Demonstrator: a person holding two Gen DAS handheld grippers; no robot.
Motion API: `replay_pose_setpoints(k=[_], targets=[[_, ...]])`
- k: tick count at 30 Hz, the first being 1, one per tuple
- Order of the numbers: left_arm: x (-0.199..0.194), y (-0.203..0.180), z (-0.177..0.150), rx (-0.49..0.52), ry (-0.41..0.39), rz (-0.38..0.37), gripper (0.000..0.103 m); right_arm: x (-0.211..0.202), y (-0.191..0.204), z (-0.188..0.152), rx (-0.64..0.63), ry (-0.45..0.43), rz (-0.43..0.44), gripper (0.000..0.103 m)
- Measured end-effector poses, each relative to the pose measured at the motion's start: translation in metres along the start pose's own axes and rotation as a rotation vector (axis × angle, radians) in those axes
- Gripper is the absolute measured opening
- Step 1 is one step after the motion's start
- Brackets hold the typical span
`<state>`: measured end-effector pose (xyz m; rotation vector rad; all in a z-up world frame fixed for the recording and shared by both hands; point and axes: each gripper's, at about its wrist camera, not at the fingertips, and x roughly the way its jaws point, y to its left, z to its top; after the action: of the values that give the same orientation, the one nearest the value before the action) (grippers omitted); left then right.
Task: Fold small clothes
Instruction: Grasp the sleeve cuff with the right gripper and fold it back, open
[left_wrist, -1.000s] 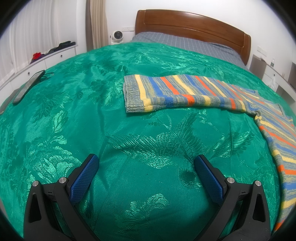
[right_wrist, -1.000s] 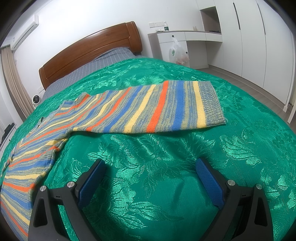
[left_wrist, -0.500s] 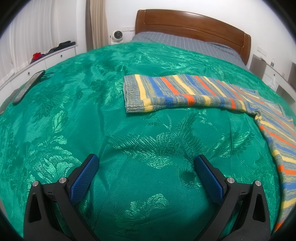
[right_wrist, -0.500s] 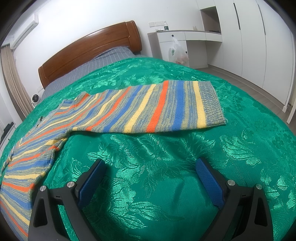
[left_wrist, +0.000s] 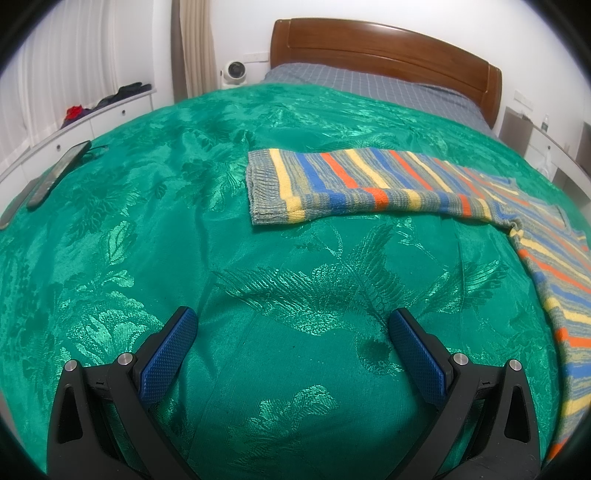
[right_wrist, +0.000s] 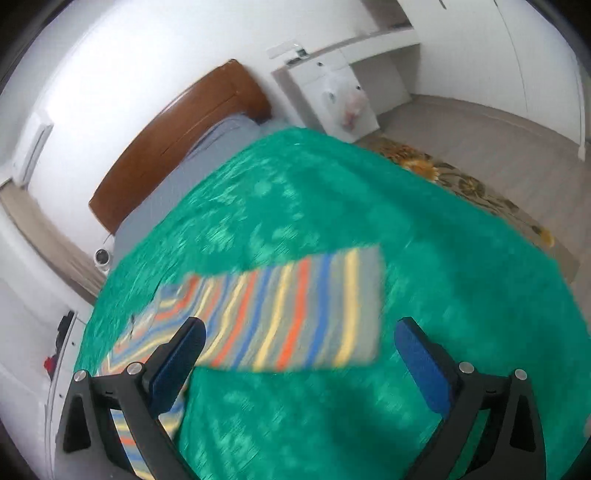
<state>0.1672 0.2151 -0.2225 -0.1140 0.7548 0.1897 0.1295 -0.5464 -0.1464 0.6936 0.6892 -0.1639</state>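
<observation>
Striped knit sweater (left_wrist: 369, 184), bands of blue, orange, yellow & grey, lies flat on shiny green floral-pattern bedspread (left_wrist: 147, 221). In left wrist view one sleeve stretches across the bed w/ its ribbed grey cuff (left_wrist: 264, 192) at the left end; body of the garment runs down the right edge of the view. Left gripper (left_wrist: 291, 339), black w/ blue ribbed pads, hovers low over bare bedspread, near the sleeve but not touching it; fingers spread wide, nothing between them. Right gripper (right_wrist: 299, 350) sits higher & tilted, view motion-blurred; fingers also spread wide, empty, sleeve (right_wrist: 295, 310) showing between them below. Brown wooden headboard (left_wrist: 384, 48) & grey checked sheet (left_wrist: 369, 83) at far end of bed. Dark flat phone-like slab (left_wrist: 59, 173) on the white ledge left of the bed.
</observation>
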Motion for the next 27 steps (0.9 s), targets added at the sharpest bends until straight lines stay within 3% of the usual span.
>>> replay_pose_setpoints(k=[3, 5, 8, 14, 15, 18, 21, 27], targets=[[0.000, 0.000, 0.000, 0.001, 0.000, 0.003, 0.103, 0.029, -0.030, 0.016, 0.108, 0.144, 0.019, 0.080], [0.001, 0.000, 0.000, 0.001, 0.001, 0.003, 0.103, 0.044, -0.040, 0.018, 0.122, 0.196, -0.008, 0.078], [0.001, 0.000, 0.000, 0.001, 0.000, 0.003, 0.103, 0.057, -0.043, 0.020, 0.104, 0.236, -0.042, 0.066], [0.001, 0.000, 0.000, 0.002, 0.001, 0.004, 0.103, 0.077, -0.048, 0.019, 0.089, 0.336, -0.073, 0.017], [0.001, 0.000, 0.000, 0.002, 0.001, 0.004, 0.103, 0.079, -0.048, 0.020, 0.084, 0.341, -0.085, 0.003], [0.001, 0.000, 0.000, 0.001, 0.000, 0.002, 0.103, 0.065, -0.031, 0.025, 0.023, 0.278, -0.130, 0.003], [0.001, 0.000, 0.000, 0.001, 0.000, 0.002, 0.103, 0.043, 0.010, 0.042, -0.048, 0.189, -0.106, 0.003], [0.002, 0.000, 0.000, 0.000, -0.001, 0.002, 0.103, 0.013, 0.164, 0.059, -0.255, 0.107, 0.108, 0.003]])
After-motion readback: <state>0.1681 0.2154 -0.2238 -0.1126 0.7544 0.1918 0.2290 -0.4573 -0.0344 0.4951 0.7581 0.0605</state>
